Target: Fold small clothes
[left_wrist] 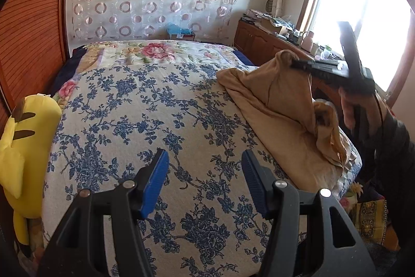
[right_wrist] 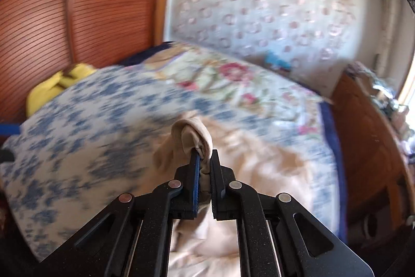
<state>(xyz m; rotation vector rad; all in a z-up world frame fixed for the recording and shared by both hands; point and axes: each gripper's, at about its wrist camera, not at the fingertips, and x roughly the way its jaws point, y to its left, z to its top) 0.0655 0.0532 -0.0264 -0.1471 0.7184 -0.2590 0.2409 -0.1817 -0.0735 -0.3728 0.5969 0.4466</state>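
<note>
Tan garment pinched at one corner, bed

Garment: tan cloth, lay rumpled on the right side of the bed, over the blue-flowered cover; one corner was raised above the rest. Right hand-held gripper: jaws closed tight on that raised corner, cloth bunched between the blue pads. Left hand-held gripper: jaws stood about half open, empty, above bare cover, well apart from the garment. Yellow plush toy: at the bed's left edge.

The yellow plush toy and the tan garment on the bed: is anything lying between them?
Only bare blue-flowered bedspread lies between the yellow plush toy and the tan garment; the left wrist view shows it best. The left gripper hangs open above that stretch.
</note>
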